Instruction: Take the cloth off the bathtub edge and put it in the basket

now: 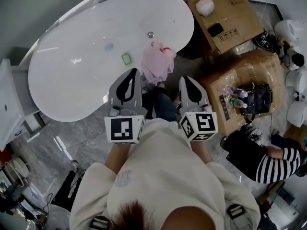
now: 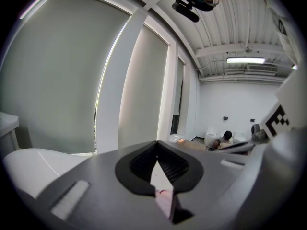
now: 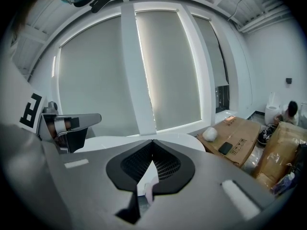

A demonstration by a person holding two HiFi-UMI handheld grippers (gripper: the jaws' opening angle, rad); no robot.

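A pale pink cloth (image 1: 159, 61) hangs over the near right edge of the white bathtub (image 1: 86, 80). Both grippers are held side by side in front of the person's chest, pointing toward the tub. My left gripper (image 1: 133, 72) is shut and empty, its tips just short of the tub rim, left of the cloth. My right gripper (image 1: 186, 78) is shut and empty too, below and right of the cloth. In the left gripper view a bit of pink cloth (image 2: 163, 199) shows through the gap behind the meeting tips (image 2: 157, 142). No basket is in view.
A small green object (image 1: 126, 58) lies in the tub near the drain (image 1: 150, 34). Cardboard boxes (image 1: 225, 16) stand to the right, one bearing a white ball (image 1: 205, 6) and a phone. A person in a striped top (image 1: 273, 162) crouches at the lower right.
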